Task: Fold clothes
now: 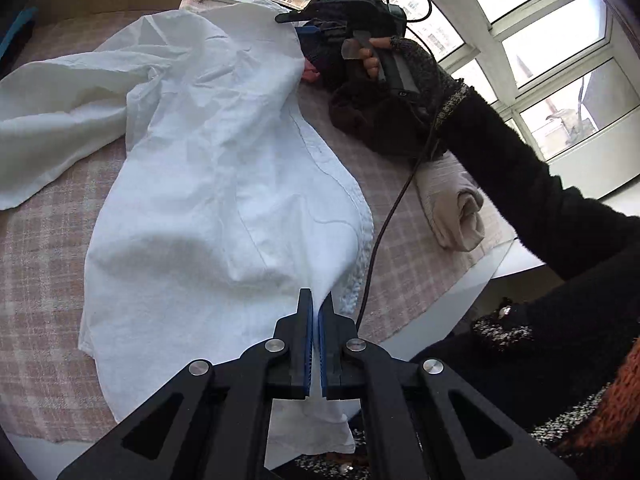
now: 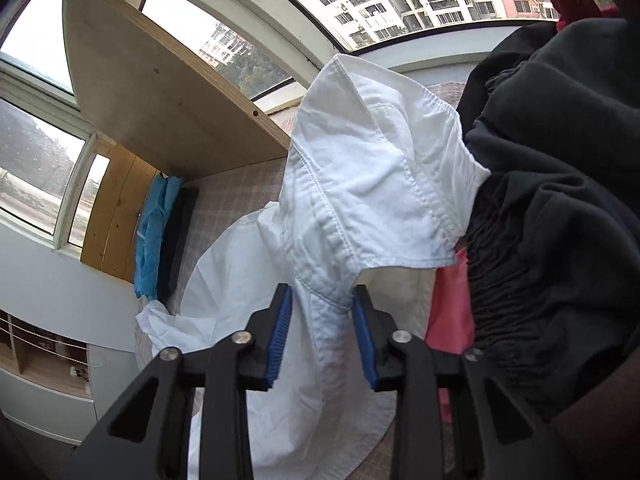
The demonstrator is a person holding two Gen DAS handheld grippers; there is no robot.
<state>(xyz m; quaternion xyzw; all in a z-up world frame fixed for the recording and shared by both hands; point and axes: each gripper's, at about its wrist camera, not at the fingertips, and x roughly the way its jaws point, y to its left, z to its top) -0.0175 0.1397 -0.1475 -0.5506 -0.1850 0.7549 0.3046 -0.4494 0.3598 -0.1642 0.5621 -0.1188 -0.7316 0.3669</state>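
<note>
Left gripper (image 1: pixel 317 312) has its blue pads nearly together, pinching the near hem of the white shirt (image 1: pixel 224 184). Shirt is spread over a pink checked cloth (image 1: pixel 36 280) on the table, one sleeve (image 1: pixel 60 120) trailing off to the left, button placket running down its right edge. Right of the shirt: a black cable (image 1: pixel 384 232), a rolled beige garment (image 1: pixel 452 208), a dark brown garment (image 1: pixel 372 120) further back. Person's hand (image 1: pixel 370 60) in a black fuzzy sleeve (image 1: pixel 520 184) grips the right gripper's handle at the shirt's far end.

Right wrist view: wooden board (image 2: pixel 160 92) leaning by the window on the left, blue folded item (image 2: pixel 150 236) and a dark one (image 2: pixel 176 240) stacked at the table's edge below it. Right gripper (image 2: pixel 322 300) is around the shirt's collar end; pads sit apart with a thick bunch of fabric between them, both pads against the cloth — holding, not fully closed. Collar (image 2: pixel 372 184) is lifted up in front of the camera. Right of it, a pink garment (image 2: pixel 450 308), then a pile of black garments (image 2: pixel 560 200) with gathered elastic.
</note>
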